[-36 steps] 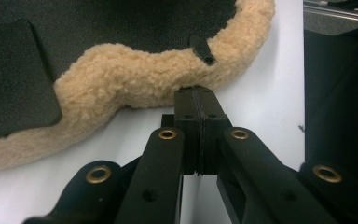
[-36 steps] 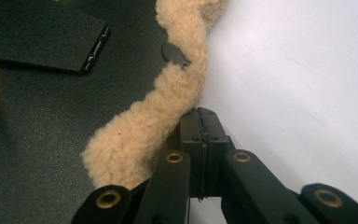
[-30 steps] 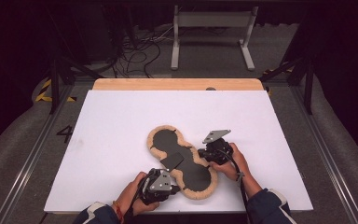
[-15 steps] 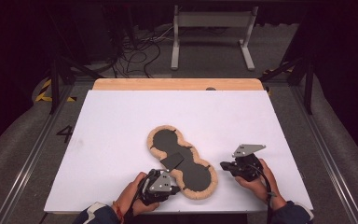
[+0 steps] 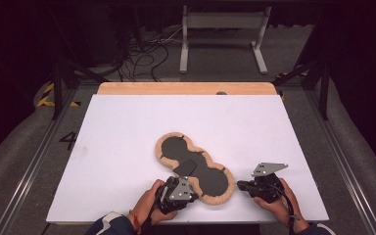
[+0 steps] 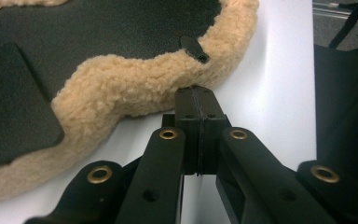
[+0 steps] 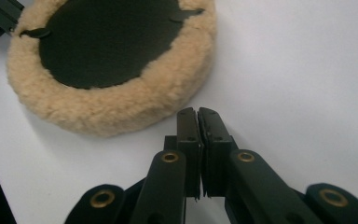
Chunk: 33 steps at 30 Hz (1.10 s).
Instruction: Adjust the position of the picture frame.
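Fleece-rimmed pad lies unobstructed on white tabletop; left tongs and right tongs, both pressed together, flank it.

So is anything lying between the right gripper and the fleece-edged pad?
Nothing visible does. The right gripper, jaws shut and empty, points at the tan fleece-trimmed black peanut-shaped pad across a bare strip of the white table. The left gripper, also shut, sits at the pad's near edge.

Dark pad, tan fleece rim; flat, diagonal, on white table
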### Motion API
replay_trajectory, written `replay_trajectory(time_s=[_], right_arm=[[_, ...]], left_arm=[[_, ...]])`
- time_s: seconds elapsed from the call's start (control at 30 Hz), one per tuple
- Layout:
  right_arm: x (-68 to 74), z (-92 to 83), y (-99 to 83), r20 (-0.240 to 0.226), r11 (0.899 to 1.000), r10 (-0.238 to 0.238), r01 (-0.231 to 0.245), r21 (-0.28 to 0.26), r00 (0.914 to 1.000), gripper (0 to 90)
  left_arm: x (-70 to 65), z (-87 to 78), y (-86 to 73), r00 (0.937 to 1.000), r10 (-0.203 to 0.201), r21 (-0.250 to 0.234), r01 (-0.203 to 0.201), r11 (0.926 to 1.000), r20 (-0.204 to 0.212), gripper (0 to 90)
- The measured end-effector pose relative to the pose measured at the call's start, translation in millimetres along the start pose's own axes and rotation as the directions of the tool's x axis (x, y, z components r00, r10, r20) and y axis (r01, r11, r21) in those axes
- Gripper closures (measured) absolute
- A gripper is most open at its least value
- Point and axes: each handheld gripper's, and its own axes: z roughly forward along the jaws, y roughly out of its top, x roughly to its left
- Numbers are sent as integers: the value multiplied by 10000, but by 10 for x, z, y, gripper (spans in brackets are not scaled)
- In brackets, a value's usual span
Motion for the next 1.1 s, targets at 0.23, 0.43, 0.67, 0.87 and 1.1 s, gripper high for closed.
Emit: replay_trajectory(time_s=[0.23,0.43,0.67,0.87,1.1], right_arm=[[-29,-18,-7,237,9996,183,-178,-201,9996,877],[-80,-48,-27,426,9985,403,-386,-387,9983,886],[-39,-52,-32,517,9996,205,-195,-212,9985,873],[39,-104,-69,437,9997,14,-3,-262,9990,865],[156,-84,-77,415,9995,-61,73,-302,9991,867]], left_arm=[[7,113,111,9999,-42,-58,42,10000,-104,899],[8,199,196,9993,-162,-39,161,9999,-347,900],[51,128,175,9995,-161,-291,153,9995,-280,900],[237,-348,91,9905,-671,-1110,538,9924,-1202,900],[842,-807,-227,9215,-2712,-2073,2181,9536,-2781,897]])
